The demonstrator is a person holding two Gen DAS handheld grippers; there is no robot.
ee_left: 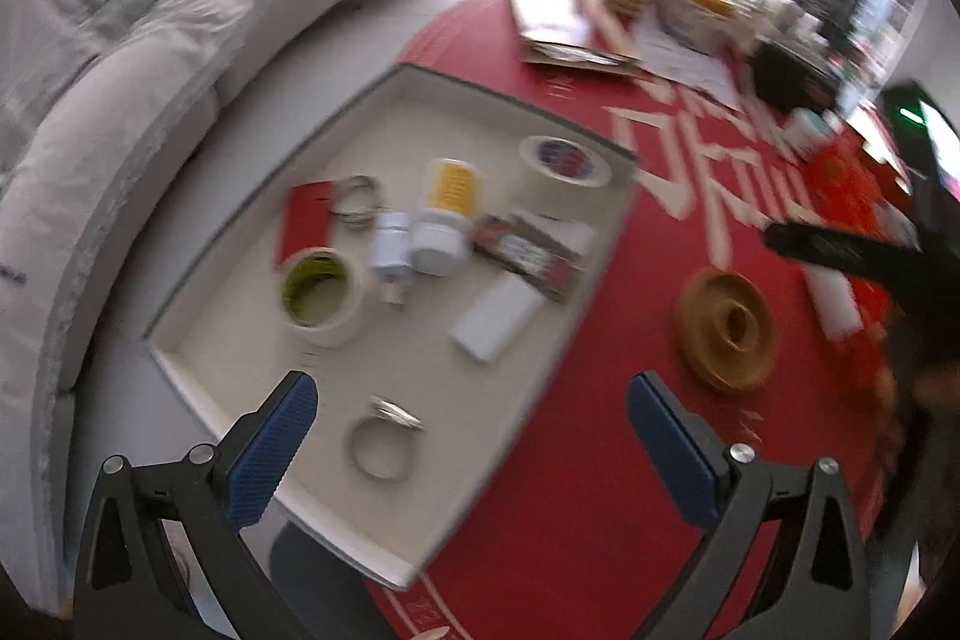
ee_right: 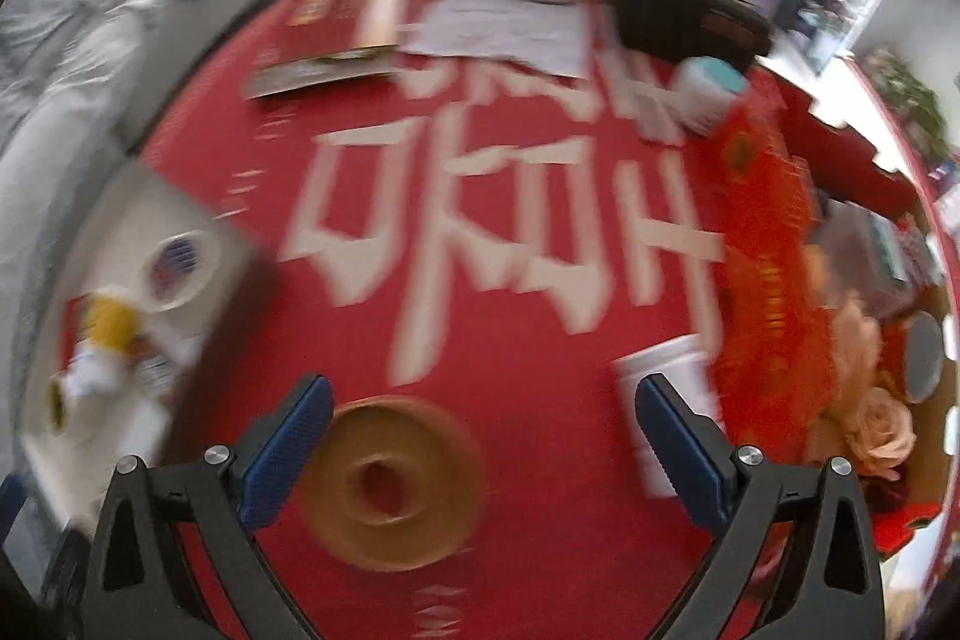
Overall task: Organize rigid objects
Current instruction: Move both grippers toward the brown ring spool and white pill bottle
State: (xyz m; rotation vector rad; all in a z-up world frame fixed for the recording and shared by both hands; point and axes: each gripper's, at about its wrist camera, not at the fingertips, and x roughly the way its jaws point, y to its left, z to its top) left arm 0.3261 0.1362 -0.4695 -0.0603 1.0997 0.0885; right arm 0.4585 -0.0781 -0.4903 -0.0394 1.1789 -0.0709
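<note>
In the left wrist view the left gripper [ee_left: 471,436] hangs over the near end of a white tray [ee_left: 252,292] on the red desk [ee_left: 576,460], its blue fingers [ee_left: 273,454] spread wide and holding nothing. Below them a metal ring [ee_left: 381,445] lies loose on the tray floor. Further in sit a tape roll [ee_left: 318,295], two white bottles [ee_left: 432,235], a red card [ee_left: 306,220], a white block [ee_left: 495,316], a printed packet [ee_left: 528,256] and a second tape roll [ee_left: 564,160] at the far corner. A tan disc [ee_left: 729,328] and a white tube [ee_left: 834,301] lie on the desk outside the tray, near the dark shape of the other tool at the right edge. The right wrist view is blurred. The right gripper [ee_right: 483,448] stands wide and empty, with the disc [ee_right: 393,484] lying between and just beneath its fingers [ee_right: 288,451] and a white cup [ee_right: 672,388] beside the right one. The tray [ee_right: 120,214] shows at the left edge. The disc looks like the next piece to collect. It is broad and flat, so I would steady the hand first, centre the fingers across its rim, lower until they flank it, and close squarely. A skewed grip may tip it or let it skid on the cloth. Then place it on bare tray floor, clear of the bottles.
</note>
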